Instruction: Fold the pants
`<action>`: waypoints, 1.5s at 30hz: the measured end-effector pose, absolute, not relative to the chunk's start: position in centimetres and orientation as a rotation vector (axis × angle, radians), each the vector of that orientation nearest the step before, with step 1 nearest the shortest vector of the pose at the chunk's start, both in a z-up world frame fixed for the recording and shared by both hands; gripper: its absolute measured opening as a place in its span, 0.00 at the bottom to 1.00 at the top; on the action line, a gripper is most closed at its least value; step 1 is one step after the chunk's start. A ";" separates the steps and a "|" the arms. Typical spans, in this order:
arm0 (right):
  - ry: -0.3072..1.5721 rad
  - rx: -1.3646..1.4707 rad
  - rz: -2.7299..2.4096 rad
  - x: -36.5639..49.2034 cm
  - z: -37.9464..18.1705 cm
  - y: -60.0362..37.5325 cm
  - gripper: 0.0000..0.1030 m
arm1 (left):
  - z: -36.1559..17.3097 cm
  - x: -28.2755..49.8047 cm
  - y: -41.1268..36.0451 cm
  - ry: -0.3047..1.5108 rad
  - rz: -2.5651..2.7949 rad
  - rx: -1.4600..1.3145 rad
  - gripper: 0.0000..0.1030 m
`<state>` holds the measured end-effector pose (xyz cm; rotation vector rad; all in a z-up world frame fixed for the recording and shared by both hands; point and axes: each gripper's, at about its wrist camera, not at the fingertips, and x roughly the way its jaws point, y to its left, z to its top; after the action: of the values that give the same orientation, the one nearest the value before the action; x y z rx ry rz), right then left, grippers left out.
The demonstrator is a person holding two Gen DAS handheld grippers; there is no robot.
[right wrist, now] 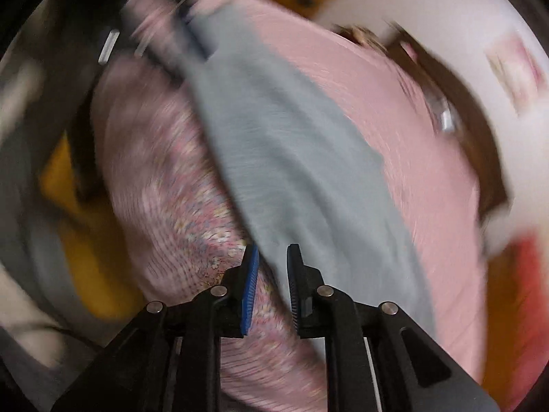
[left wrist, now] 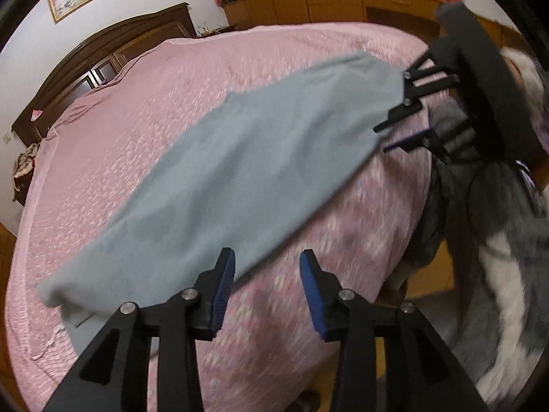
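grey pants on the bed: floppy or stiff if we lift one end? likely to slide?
Probably floppy: the grey pants lie flat, following the pink bedspread, so a lifted end should drape and sag. They look like thin, soft knit, likely light. The quilted bedspread may add drag, so pushing would probably bunch them rather than slide them.

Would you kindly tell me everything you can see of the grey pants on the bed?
The pants are plain light grey, of soft, matte cloth, and lie as one long flat band slanting across the pink bedspread. No pockets or waistband can be made out. The left gripper hangs open at one end, and the right gripper is open at the other; neither clamps the cloth.
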<state>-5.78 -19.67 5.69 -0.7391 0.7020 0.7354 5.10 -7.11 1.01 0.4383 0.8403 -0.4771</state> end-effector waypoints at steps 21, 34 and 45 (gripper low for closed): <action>0.963 0.714 0.294 -0.6 2.3 -48.8 0.34 | -4.6 7.7 -14.7 0.770 -0.390 0.412 0.47; 1.080 0.681 0.402 2.3 1.0 -44.4 0.34 | -5.3 7.1 -14.7 0.757 -0.371 0.409 0.50; 0.973 0.536 0.395 4.6 5.4 -43.3 0.16 | -5.0 7.1 -14.9 0.761 -0.367 0.403 0.50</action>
<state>4.60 -43.30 5.41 0.5359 0.9732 0.3949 7.10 -14.86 -4.97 0.4026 0.7606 -0.3674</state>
